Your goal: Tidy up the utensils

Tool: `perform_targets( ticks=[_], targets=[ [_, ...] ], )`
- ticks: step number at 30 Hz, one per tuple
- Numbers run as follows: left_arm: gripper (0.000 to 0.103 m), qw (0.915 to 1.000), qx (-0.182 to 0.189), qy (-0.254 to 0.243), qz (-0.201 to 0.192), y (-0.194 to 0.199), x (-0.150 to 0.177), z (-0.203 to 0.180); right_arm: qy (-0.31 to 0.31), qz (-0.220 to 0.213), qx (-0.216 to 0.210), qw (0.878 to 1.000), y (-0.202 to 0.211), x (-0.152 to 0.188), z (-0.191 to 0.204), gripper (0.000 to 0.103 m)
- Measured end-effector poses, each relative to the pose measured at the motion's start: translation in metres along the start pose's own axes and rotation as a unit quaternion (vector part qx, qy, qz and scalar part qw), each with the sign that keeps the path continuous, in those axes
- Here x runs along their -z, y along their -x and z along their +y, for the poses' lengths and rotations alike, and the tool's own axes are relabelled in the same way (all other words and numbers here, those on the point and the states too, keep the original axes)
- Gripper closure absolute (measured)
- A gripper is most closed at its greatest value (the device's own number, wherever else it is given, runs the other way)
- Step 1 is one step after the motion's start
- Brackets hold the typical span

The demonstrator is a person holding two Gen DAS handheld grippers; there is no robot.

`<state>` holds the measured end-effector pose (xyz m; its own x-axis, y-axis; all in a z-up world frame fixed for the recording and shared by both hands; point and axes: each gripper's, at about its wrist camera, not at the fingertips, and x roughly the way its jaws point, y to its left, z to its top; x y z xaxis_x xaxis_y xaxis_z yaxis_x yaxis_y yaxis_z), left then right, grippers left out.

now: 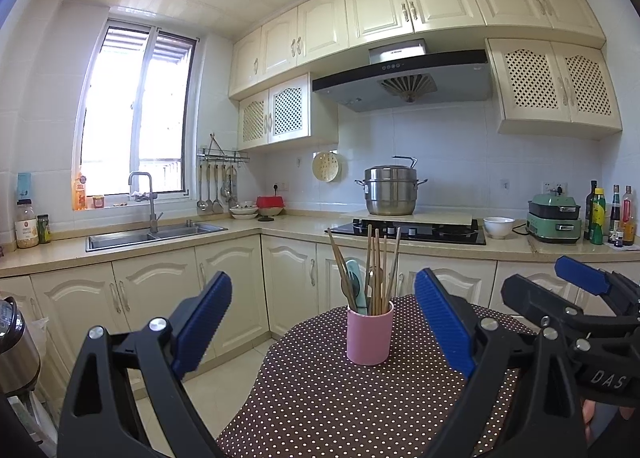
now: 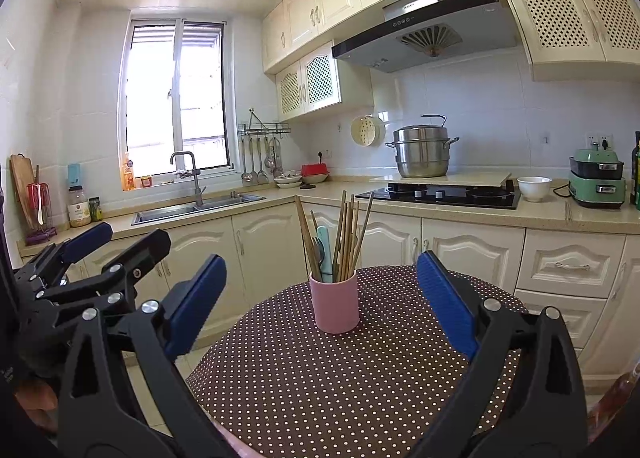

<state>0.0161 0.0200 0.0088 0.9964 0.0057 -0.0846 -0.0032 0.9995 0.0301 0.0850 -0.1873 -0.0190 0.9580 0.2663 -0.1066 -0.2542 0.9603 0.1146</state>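
Left wrist view: left hand-held gripper [image 1: 324, 322], jaws wide apart, empty | right hand-held gripper [image 2: 322, 306], jaws wide apart, empty | pink cup [image 1: 369, 336] upright on polka-dot surface [image 1: 340, 410], ahead of both | contents: wooden chopsticks [image 1: 376, 266], teal utensil [image 1: 356, 282], dark spoon [image 1: 347, 286], standing in cup.

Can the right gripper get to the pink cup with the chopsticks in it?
Probably yes. The right hand-held gripper is open and facing the round pink cup of wooden chopsticks, and nothing else stands on the brown polka-dot tablecloth between them.
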Motion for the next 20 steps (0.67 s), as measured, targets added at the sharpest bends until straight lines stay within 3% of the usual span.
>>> perform_targets(
  ticks=[14, 20],
  targets=[
    [0.012, 0.9996, -0.002, -0.007, 0.029, -0.055, 0.008, -0.012, -0.021, 0.027, -0.001, 0.999, -0.045, 0.006, -0.027, 0.009],
    [0.012, 0.9972, 0.002, -0.014, 0.073, -0.097, 0.024, -0.022, -0.036, 0.063, -0.001, 0.997, -0.08, 0.019, -0.045, 0.009]
  ],
)
